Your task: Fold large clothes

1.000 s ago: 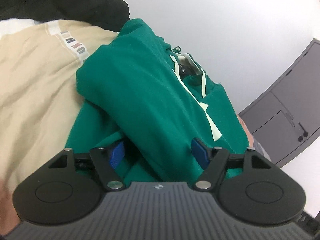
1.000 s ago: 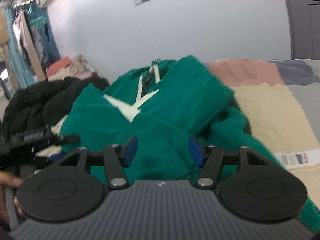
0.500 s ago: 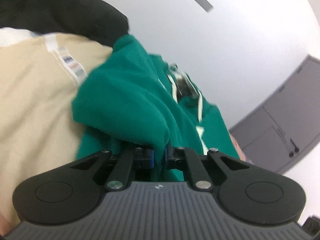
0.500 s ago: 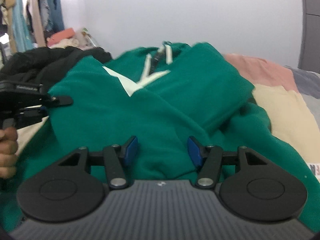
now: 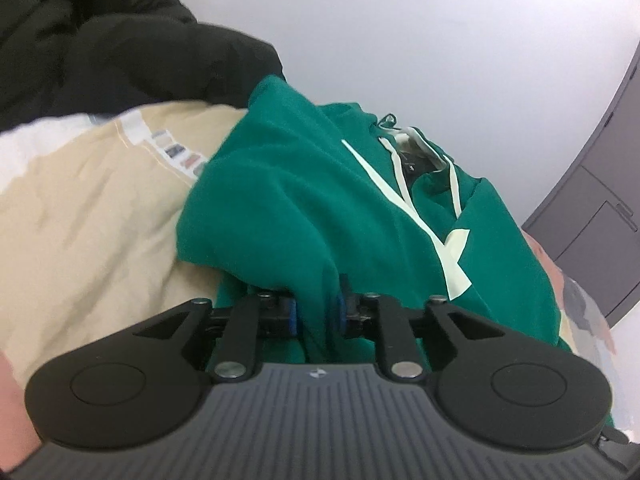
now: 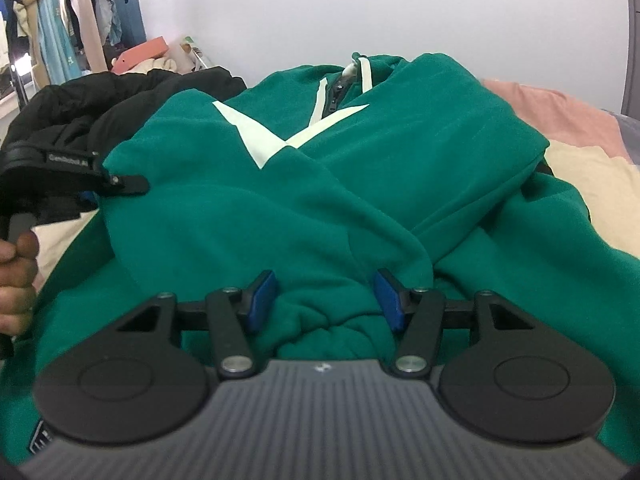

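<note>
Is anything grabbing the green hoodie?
The left gripper, jaws opening, has a fold of the green hoodie between them. The right gripper holds nothing.

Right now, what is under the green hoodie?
The green hoodie lies on a beige blanket, which shows on both sides. A black jacket is beside it, at its far left corner. Whatever sits directly beneath the hoodie's middle is covered.

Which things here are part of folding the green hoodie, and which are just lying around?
Part of the job:
- green hoodie
- left gripper, opening, a fold of hoodie between its fingers
- right gripper, open over the hoodie

Just lying about:
- black jacket
- beige garment
- pink cloth
- hanging clothes
</note>
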The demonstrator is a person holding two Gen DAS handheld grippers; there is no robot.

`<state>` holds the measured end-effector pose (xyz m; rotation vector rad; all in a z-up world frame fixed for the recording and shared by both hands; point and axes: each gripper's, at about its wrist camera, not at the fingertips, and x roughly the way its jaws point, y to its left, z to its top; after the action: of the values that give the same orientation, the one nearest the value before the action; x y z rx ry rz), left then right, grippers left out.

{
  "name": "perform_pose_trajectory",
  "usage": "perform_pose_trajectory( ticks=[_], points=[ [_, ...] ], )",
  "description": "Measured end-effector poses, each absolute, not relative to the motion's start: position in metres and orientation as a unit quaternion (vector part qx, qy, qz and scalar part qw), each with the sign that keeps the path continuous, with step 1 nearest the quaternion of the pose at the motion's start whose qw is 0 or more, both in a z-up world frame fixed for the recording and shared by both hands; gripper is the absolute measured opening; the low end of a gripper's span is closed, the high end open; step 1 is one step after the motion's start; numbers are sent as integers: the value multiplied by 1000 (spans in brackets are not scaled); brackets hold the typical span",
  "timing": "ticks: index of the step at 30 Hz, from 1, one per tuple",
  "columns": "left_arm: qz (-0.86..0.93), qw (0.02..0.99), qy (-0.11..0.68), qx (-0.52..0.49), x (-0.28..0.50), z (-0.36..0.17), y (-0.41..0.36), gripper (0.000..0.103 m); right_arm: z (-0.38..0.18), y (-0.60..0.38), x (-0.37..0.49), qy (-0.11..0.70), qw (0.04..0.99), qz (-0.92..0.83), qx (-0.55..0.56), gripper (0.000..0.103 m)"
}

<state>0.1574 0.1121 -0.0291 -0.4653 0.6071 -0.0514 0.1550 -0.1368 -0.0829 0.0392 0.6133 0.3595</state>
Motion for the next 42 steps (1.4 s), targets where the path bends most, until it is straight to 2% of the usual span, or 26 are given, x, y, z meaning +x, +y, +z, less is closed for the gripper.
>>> perform_pose_trajectory(
  ticks=[3, 16, 21, 28, 34, 38, 42],
  points=[
    [-10, 935, 284, -212, 145, -17, 109, 40, -82, -138, 155, 301, 937, 177, 23, 57],
    [-10, 968, 212, -136, 76, 18, 70, 40, -63, -154, 136, 276, 945, 171, 35, 57],
    [-59, 953, 249, -160, 84, 4, 55, 40, -71, -153, 142, 305, 935, 174, 43, 57],
    [-70, 919, 346, -176, 118, -39, 47, 40, -75, -154, 140, 303, 935, 179, 39, 57],
    [-81, 921, 338, -177, 113, -35, 54, 40, -67, -157, 138, 302, 933, 185, 58, 59],
    [-77, 938, 306, -145, 104, -11, 54, 52, -53, -165, 132, 289, 933, 190, 95, 60],
    [-93, 937, 299, -154, 119, 20, 61, 53, -32, -169, 138, 270, 935, 203, 107, 60]
  ],
)
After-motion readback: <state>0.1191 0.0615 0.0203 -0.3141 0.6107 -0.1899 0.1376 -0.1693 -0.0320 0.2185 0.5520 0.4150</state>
